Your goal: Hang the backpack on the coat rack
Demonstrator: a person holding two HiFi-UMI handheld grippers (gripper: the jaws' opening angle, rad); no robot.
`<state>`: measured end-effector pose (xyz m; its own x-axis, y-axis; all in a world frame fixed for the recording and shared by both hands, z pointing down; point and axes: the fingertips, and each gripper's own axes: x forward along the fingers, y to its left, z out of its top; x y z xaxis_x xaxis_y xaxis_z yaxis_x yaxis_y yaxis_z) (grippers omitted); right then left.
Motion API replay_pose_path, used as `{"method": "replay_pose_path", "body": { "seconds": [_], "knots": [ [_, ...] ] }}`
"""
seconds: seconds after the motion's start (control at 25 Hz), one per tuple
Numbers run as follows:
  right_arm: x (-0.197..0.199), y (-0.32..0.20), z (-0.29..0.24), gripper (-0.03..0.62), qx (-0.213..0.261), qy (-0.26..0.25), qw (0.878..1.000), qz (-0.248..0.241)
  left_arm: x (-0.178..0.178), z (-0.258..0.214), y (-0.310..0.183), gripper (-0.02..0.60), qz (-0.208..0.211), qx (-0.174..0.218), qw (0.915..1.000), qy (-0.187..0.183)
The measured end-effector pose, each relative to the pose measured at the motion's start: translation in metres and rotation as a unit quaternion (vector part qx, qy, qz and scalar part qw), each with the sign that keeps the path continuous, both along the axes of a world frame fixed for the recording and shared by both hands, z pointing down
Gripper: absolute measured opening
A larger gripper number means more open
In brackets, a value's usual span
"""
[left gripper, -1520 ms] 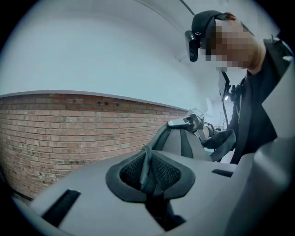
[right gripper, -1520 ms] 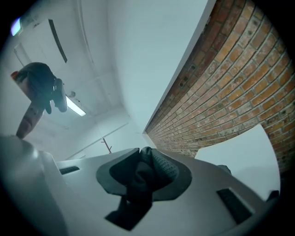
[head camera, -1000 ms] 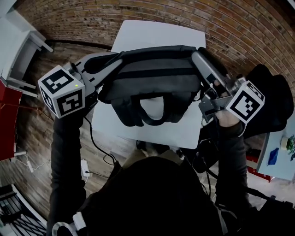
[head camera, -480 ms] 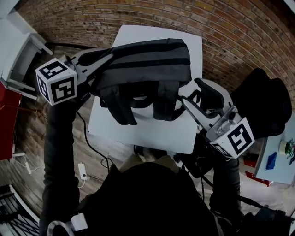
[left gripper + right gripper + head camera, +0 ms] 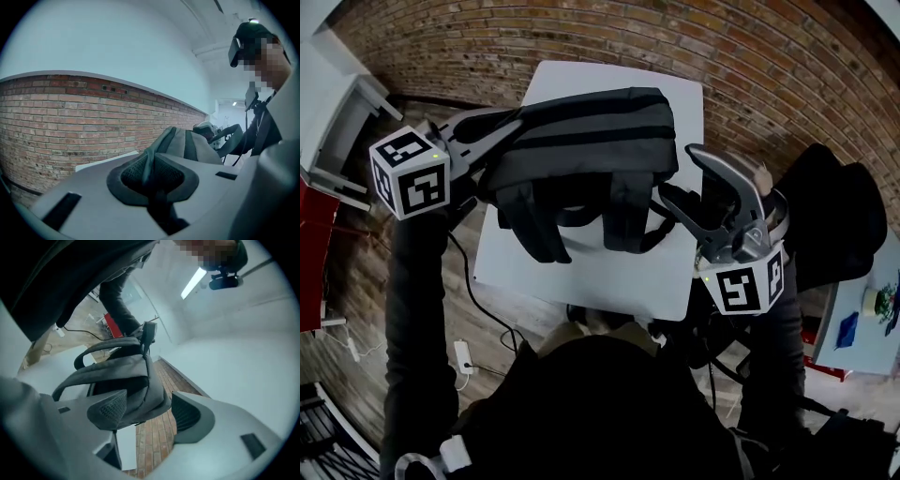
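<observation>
Above the white table (image 5: 609,272) the left gripper (image 5: 152,176) is pinching one end of the backpack (image 5: 581,141), holding it aloft, while the right gripper (image 5: 675,173), jaws just opening and pressing nothing, is wanting a deep, square bite on the other end.

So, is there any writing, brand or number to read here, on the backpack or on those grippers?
There is no text that can be read.
The backpack shows no logo or label.
The left gripper and right gripper carry cubes with black-and-white square patterns only, not letters or numbers.
</observation>
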<state>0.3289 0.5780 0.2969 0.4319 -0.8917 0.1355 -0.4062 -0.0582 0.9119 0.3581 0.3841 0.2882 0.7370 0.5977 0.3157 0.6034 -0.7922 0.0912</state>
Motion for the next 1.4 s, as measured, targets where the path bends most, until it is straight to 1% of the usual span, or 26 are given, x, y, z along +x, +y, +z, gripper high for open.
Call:
{"method": "replay_pose_path", "body": {
  "seconds": [0.08,0.16,0.28,0.36,0.48,0.52,0.56,0.6,0.72,0.76,0.84,0.96,1.12,1.2,1.28,1.32,1.4],
  "knots": [
    [0.003,-0.004,0.0,0.288,0.005,0.026,1.0,-0.009,0.0,0.002,0.003,0.051,0.004,0.004,1.0,0.0],
    [0.007,-0.011,-0.001,0.291,0.008,0.042,0.999,-0.022,0.003,0.003,0.002,0.051,0.005,0.014,0.9999,0.0],
    [0.014,-0.022,-0.002,0.295,-0.011,0.061,0.997,-0.048,0.013,0.003,0.001,0.051,0.012,0.026,0.9996,-0.006],
    [0.022,-0.028,-0.005,0.311,-0.027,0.062,0.996,-0.06,0.019,0.003,0.001,0.051,0.019,0.029,0.9994,-0.007],
    [0.031,-0.038,-0.001,0.313,-0.04,0.04,0.995,-0.077,0.024,0.004,0.001,0.051,0.025,0.028,0.9993,-0.004],
    [0.034,-0.043,0.001,0.311,-0.041,0.03,0.996,-0.08,0.025,0.004,-0.001,0.051,0.025,0.028,0.9993,-0.003],
    [0.038,-0.047,0.004,0.297,-0.041,0.017,0.996,-0.081,0.026,0.004,-0.003,0.051,0.024,0.027,0.9993,-0.003],
    [0.043,-0.051,0.006,0.242,-0.041,0.004,0.996,-0.081,0.027,0.003,-0.005,0.051,0.021,0.027,0.9994,-0.004],
    [0.052,-0.06,0.011,0.109,-0.031,-0.049,0.995,-0.083,0.026,0.002,-0.01,0.051,0.009,0.03,0.9995,-0.005],
    [0.053,-0.062,0.011,0.087,-0.023,-0.071,0.993,-0.086,0.025,0.002,-0.011,0.051,0.006,0.03,0.9995,-0.005],
    [0.052,-0.061,0.012,0.075,-0.011,-0.121,0.988,-0.092,0.022,0.004,-0.011,0.051,0.002,0.027,0.9996,-0.004],
    [0.048,-0.059,0.012,0.064,-0.009,-0.199,0.975,-0.096,0.018,0.004,-0.013,0.051,-0.009,0.02,0.9997,0.005],
    [0.048,-0.062,0.0,0.063,-0.009,-0.263,0.96,-0.093,0.02,-0.009,-0.022,0.066,-0.043,0.015,0.9989,0.014],
    [0.048,-0.065,-0.008,0.063,0.01,-0.292,0.952,-0.093,0.02,-0.018,-0.029,0.088,-0.071,0.007,0.997,0.029],
    [0.048,-0.067,-0.015,0.063,0.044,-0.322,0.941,-0.094,0.016,-0.032,-0.043,0.1,-0.115,-0.01,0.9914,0.062],
    [0.049,-0.067,-0.017,0.063,0.06,-0.336,0.935,-0.093,0.012,-0.041,-0.052,0.1,-0.141,-0.022,0.9864,0.083],
    [0.054,-0.066,-0.017,0.061,0.08,-0.363,0.924,-0.085,0.001,-0.06,-0.068,0.1,-0.189,-0.043,0.9731,0.125]
  ]
}}
